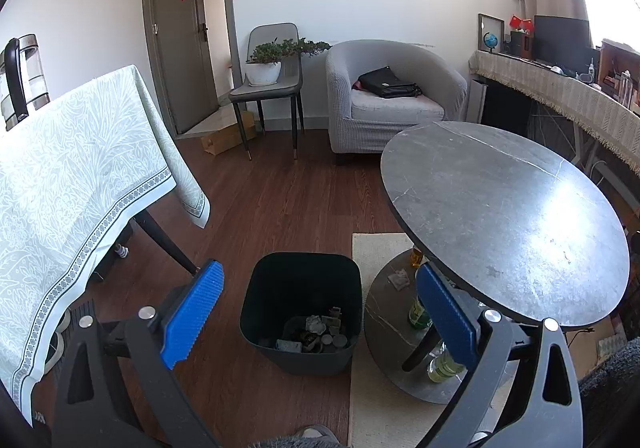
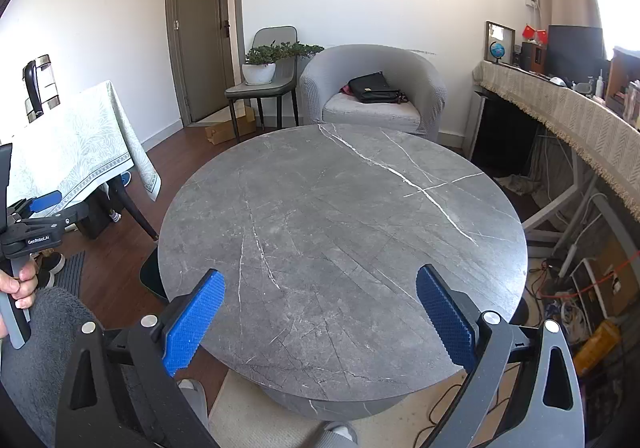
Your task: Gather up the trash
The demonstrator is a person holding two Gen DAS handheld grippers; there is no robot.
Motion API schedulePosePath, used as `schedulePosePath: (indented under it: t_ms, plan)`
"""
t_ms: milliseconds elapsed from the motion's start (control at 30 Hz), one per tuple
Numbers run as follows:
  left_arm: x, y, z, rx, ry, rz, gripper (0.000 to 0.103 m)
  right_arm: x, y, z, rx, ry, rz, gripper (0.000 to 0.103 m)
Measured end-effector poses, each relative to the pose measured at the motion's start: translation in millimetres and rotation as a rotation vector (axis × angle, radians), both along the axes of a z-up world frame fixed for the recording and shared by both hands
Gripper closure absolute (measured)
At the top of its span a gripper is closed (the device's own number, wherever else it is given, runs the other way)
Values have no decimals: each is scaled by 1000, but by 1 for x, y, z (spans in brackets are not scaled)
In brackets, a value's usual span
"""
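A black trash bin [image 1: 301, 288] stands on the wood floor, with several crumpled scraps and small pieces of trash [image 1: 320, 334] at its bottom. My left gripper [image 1: 318, 280] hangs open and empty above the bin, blue pads wide apart. A crumpled scrap [image 1: 399, 279] lies on the lower shelf of the round grey marble table [image 1: 504, 216]. My right gripper [image 2: 320, 288] is open and empty over the table's near edge [image 2: 340, 380]. The tabletop [image 2: 340, 232] is bare. The left gripper [image 2: 44, 204] shows at the far left of the right wrist view, held in a hand.
Bottles [image 1: 418, 314] stand on the table's lower shelf. A table with a pale green cloth [image 1: 72, 184] is on the left. A grey armchair [image 1: 384, 96] with a black bag, a chair with a potted plant [image 1: 266, 66], and a long cloth-covered desk [image 2: 560, 116] surround the area. Cables [image 2: 568, 288] lie on the floor at right.
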State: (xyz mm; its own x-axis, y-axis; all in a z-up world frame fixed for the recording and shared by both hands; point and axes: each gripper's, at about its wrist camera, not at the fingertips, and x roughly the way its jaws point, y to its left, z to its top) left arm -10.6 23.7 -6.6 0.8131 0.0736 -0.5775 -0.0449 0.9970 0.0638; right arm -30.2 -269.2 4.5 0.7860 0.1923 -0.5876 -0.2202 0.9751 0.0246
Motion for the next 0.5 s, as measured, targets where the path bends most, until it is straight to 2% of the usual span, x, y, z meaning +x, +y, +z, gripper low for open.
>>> schedulePosePath:
  t_ms: [500]
  plan:
    - [0, 0, 0, 0, 0, -2, 4, -1, -1, 0, 0, -1, -1, 6]
